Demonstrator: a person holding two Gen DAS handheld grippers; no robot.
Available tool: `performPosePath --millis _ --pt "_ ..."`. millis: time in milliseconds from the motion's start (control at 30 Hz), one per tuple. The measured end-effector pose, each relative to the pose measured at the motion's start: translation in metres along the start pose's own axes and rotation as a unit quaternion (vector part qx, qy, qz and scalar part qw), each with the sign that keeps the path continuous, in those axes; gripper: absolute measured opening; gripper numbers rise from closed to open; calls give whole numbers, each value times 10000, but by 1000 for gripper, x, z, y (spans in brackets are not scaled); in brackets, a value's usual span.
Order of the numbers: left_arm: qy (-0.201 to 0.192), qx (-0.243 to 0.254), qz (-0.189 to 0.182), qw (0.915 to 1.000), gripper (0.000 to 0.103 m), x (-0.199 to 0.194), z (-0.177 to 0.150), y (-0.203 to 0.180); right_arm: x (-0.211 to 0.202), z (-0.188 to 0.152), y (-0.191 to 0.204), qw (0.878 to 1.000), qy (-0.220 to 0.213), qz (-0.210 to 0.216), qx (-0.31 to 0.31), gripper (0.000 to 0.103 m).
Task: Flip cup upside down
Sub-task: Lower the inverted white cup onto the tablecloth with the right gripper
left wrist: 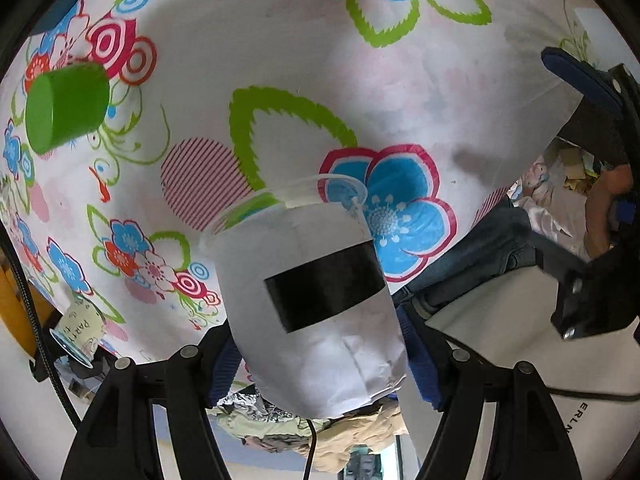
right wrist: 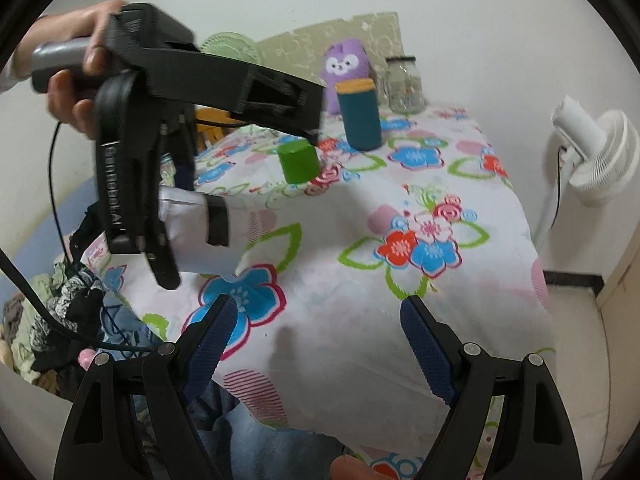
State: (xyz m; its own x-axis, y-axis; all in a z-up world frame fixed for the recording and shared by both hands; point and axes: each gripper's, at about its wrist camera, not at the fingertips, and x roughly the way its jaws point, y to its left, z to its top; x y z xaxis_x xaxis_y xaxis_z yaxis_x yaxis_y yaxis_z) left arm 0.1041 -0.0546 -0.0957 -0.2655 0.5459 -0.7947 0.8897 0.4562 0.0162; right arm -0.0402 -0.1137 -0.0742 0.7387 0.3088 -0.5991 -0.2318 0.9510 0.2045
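I am holding the white cup [left wrist: 316, 304] in my left gripper [left wrist: 320, 364]. My two blue pads [left wrist: 424, 364] squeeze its sides, down near its closed end. The cup is up in the air above the flowery tablecloth [left wrist: 420, 92]. It lies tipped on its side, with its open rim pointing out over the table. It has a black strip of tape [left wrist: 326, 284] around it.

My right gripper [right wrist: 316, 344] is wide open and holds nothing. It hangs low by the near edge of the table.

The cup looks thin and soft, and its paper wrap is already wrinkled. If I squeeze too hard, it could crush. If I squeeze too softly, it could slip out as I turn it.

I think the turn is only partway done. If I let go before the rim is flat on the cloth, the cup could roll away. The green cup [left wrist: 66, 106] stands well apart, so I do not think I will bump it.
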Motion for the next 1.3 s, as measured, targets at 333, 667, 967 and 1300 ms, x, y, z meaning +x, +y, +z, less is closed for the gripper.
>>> performPosePath --millis 333,667,967,1300 --pt "-227 -45 194 9995 89 -16 4 1 5 2 4 9999 2 -2 -144 86" --pt "-786 -201 168 9966 95 -29 -14 17 5 10 7 9999 30 3 -145 86" --pt "-1940 -852 -159 9772 95 -46 -43 34 9 27 15 9998 82 -26 -188 86" --pt "-3252 -1515 -325 9329 95 -46 -95 42 -1 50 35 9989 -69 -184 -433 86"
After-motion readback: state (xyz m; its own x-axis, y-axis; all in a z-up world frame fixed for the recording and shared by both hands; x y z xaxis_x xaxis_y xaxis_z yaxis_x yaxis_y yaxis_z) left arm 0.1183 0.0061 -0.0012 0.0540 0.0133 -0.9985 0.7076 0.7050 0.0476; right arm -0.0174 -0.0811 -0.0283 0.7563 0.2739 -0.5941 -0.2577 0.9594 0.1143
